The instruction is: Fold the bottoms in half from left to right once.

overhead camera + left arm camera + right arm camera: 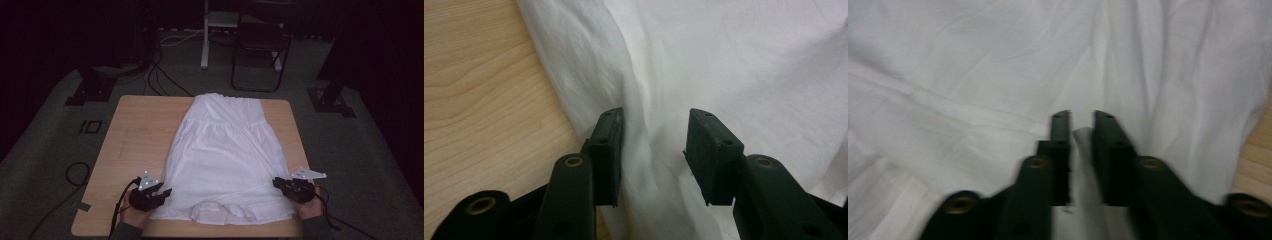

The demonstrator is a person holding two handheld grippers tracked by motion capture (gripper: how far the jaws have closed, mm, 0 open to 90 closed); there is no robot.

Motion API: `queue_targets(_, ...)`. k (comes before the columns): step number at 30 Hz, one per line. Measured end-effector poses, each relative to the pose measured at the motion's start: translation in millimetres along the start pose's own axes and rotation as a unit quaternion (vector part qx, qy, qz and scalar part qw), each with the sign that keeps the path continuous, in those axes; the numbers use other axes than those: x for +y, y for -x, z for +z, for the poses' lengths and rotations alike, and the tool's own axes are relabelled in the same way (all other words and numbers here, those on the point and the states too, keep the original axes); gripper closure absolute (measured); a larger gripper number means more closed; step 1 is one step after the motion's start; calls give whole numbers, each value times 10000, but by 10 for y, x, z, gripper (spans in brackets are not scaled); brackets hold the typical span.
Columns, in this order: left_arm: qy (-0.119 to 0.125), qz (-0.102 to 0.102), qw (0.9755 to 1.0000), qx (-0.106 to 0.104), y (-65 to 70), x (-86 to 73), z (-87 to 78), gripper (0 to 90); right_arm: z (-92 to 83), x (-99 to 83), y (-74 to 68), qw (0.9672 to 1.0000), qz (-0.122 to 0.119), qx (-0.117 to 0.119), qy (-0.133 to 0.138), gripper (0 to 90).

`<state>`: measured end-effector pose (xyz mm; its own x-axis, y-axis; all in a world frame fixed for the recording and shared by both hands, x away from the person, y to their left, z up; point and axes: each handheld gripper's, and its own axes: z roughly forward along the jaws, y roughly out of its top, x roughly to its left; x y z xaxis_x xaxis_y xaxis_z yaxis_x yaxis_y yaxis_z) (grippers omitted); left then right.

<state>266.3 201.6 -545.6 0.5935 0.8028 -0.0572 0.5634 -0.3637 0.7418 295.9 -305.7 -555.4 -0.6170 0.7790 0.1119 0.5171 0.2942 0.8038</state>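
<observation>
White dress (225,155) lies flat down the middle of the desk (135,135), its long axis running from 12 o'clock, where the narrow gathered top reaches the far edge, to 6 o'clock, where the wide hem sits just inside the near edge. The two near corners of the cloth are what the coming move turns on, and each hand is at its own corner: the left gripper (159,191) at about 7 o'clock on the cloth, the right gripper (280,184) at about 5 o'clock, so neither has to cross over.

In the left gripper view the jaws stand apart, pointing toward 12 o'clock, with a raised fold of the dress edge (644,145) between them and not yet pinched; bare wood lies off at 9 o'clock.

In the right gripper view the jaws are nearly together with a thin ridge of fabric (1082,150) caught between them, so I judge this side clamped on the dress; the picture is slightly blurred. A strip of wood shows at 3 o'clock, so the grip is close to the cloth's side edge.

The left jaws need only close where they are to match.
</observation>
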Motion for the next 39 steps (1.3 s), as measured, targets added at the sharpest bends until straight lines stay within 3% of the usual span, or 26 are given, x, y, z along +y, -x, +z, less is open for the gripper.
queue_targets(6, -37, 25, 10000, -24, 44, -23, -1, 570, -363, -129, -75, 9994, -171, 124, 285, 886)
queue_targets(11, -115, 27, 9999, -53, 57, -46, 19, 564, -749, -469, -94, 9986, -101, 182, 482, 886)
queue_targets(13, -128, 28, 9999, -68, 59, -43, 23, 561, -854, -617, -80, 9989, -55, 161, 442, 884)
queue_targets(14, -115, 24, 9999, -95, 58, -37, 21, 557, -892, -679, -63, 9990, 6, 160, 426, 860)
queue_targets(16, -78, 26, 9999, -101, 55, -19, 4, 551, -947, -755, -10, 9988, 143, 58, 472, 730)
queue_targets(20, 120, -32, 9999, -92, 5, 48, -64, 530, -1013, -683, 76, 9959, 344, -64, 835, 631)
queue_targets(23, 233, 26, 9997, 58, -76, 161, -80, 512, -920, -492, 100, 9956, 293, -159, 870, 613)
queue_targets(25, 292, 94, 9994, 180, -174, 279, -39, 486, -778, -346, 120, 9961, 232, -159, 835, 603)
queue_targets(27, 354, 38, 9989, 303, -302, 416, 36, 475, -598, -198, 142, 9968, 227, -215, 736, 579)
queue_targets(33, 435, -275, 9972, 547, -701, 841, 367, 439, -21, 234, 176, 9985, 31, -309, 459, 528)
queue_targets(37, 301, -447, 9971, 544, -879, 1049, 654, 432, 345, 498, 229, 9985, -47, -470, 269, 477)
queue_targets(38, 301, -447, 9971, 544, -879, 1049, 654, 425, 345, 498, 229, 9985, -47, -470, 269, 477)
queue_targets(39, 198, -507, 9973, 486, -933, 1116, 796, 425, 430, 558, 247, 9983, -61, -535, 204, 470)
